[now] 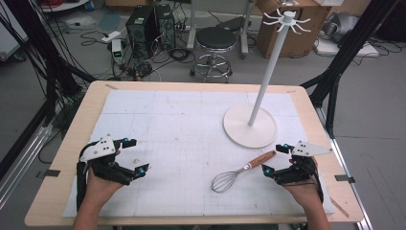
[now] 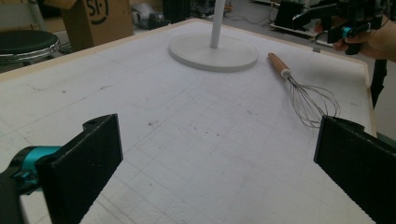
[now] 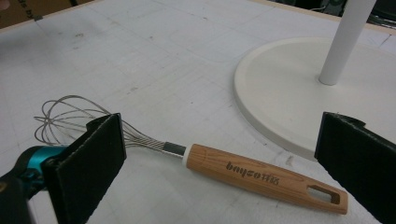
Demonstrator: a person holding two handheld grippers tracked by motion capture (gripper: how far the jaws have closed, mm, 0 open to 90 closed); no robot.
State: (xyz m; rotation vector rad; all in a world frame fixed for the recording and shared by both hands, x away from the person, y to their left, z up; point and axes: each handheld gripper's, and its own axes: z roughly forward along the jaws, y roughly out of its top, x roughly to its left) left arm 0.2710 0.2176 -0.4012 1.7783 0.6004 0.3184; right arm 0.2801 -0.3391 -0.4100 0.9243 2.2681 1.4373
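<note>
A wire whisk (image 1: 242,171) with a wooden handle lies flat on the white mat, handle toward the stand. My right gripper (image 1: 276,159) stands open just right of the handle end. In the right gripper view the whisk (image 3: 261,176) lies between the wide-apart jaws, untouched. My left gripper (image 1: 136,155) rests open at the mat's left, nothing between its jaws. The left gripper view has the whisk (image 2: 306,95) far off to the right, and the right gripper (image 2: 343,23) beyond it.
A white stand (image 1: 250,125) with a round base, tall pole and hooked top stands at the back right of the mat, close behind the whisk handle. The wooden table edge (image 1: 62,148) frames the mat. Beyond the table are a stool (image 1: 215,45), boxes and cables.
</note>
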